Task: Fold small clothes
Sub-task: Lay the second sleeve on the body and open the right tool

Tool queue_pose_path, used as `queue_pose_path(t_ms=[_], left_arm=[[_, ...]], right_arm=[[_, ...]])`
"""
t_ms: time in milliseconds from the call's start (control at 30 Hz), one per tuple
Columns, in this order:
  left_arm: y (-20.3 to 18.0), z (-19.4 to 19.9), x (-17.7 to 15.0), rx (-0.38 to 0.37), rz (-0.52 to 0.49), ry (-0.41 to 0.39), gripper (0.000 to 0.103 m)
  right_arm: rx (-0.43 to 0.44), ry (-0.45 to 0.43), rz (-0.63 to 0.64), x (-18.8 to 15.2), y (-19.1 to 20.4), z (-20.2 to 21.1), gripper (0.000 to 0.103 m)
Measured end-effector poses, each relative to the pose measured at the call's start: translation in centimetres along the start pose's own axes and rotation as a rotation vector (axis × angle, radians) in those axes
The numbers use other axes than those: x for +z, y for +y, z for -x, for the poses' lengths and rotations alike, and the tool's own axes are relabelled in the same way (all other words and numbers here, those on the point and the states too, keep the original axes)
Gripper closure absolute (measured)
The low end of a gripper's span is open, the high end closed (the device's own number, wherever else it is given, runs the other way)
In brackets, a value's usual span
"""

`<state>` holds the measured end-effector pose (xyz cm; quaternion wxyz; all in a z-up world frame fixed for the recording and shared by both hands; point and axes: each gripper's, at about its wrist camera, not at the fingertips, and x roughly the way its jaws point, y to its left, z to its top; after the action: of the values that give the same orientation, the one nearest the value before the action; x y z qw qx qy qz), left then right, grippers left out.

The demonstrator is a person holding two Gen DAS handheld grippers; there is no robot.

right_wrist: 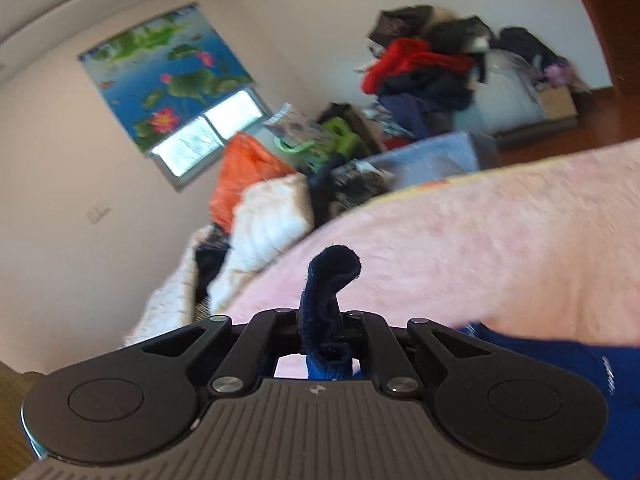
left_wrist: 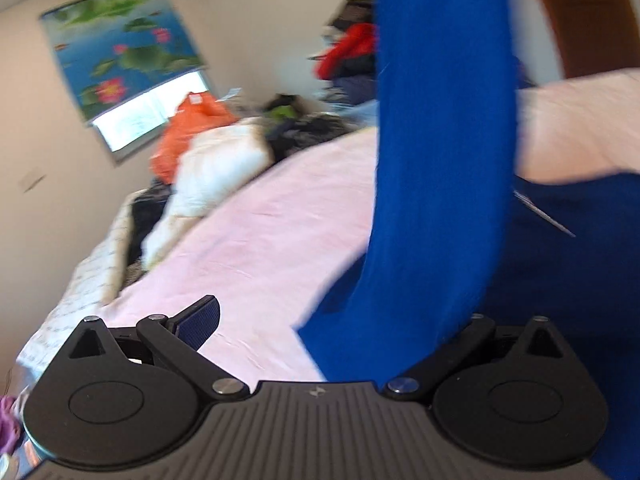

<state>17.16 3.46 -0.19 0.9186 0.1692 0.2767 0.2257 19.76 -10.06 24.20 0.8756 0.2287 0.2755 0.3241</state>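
Observation:
A blue garment (left_wrist: 440,152) hangs as a long strip in front of the left wrist camera, and its darker body (left_wrist: 568,264) lies on the pink bed cover (left_wrist: 272,232). My left gripper (left_wrist: 332,320) is open; its left finger (left_wrist: 200,316) shows, and the right finger is hidden behind the blue cloth. My right gripper (right_wrist: 326,320) is shut on a dark blue fold of the garment (right_wrist: 328,280), which sticks up between the fingers. More of the blue garment (right_wrist: 560,364) lies at the lower right on the pink cover (right_wrist: 480,248).
A white bundle (right_wrist: 272,220), an orange bag (right_wrist: 244,176) and dark clothes lie at the far end of the bed. A pile of clothes (right_wrist: 432,64) stands against the back wall. A lotus blind (right_wrist: 168,72) hangs over the window.

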Motion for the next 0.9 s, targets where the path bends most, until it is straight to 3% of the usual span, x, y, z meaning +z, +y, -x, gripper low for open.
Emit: queue_pose_path(t_ms=[133, 267, 467, 533, 600, 767, 900], left_arm=[[3.7, -4.2, 2.2, 0.097, 0.108, 0.060, 0.000], [5.5, -6.0, 2.2, 0.049, 0.155, 0.105, 0.000], [1.1, -5.8, -0.5, -0.066, 0.027, 0.148, 0.000], [0.2, -5.6, -1.0, -0.073, -0.001, 0.150, 0.000], [0.0, -5.5, -1.1, -0.072, 0.000, 0.153, 0.000], [1.0, -5.6, -1.0, -0.098, 0.020, 0.155, 0.000], [0.5, -6.2, -1.9, -0.120, -0.040, 0.197, 0.000]], right_arm=[[-0.026, -0.092, 0.003, 2.0, -1.6, 3.0, 0.094], [-0.162, -0.116, -0.057, 0.6, -7.8, 5.4, 0.094], [-0.387, -0.048, -0.265, -7.6, -20.0, 7.1, 0.094], [-0.411, -0.017, -0.331, -10.0, -22.6, 7.9, 0.094], [-0.423, -0.011, -0.349, -12.0, -23.2, 9.0, 0.094], [-0.404, -0.080, -0.356, -12.7, -23.6, 11.6, 0.094], [-0.442, -0.003, -0.410, -14.2, -25.7, 11.0, 0.087]])
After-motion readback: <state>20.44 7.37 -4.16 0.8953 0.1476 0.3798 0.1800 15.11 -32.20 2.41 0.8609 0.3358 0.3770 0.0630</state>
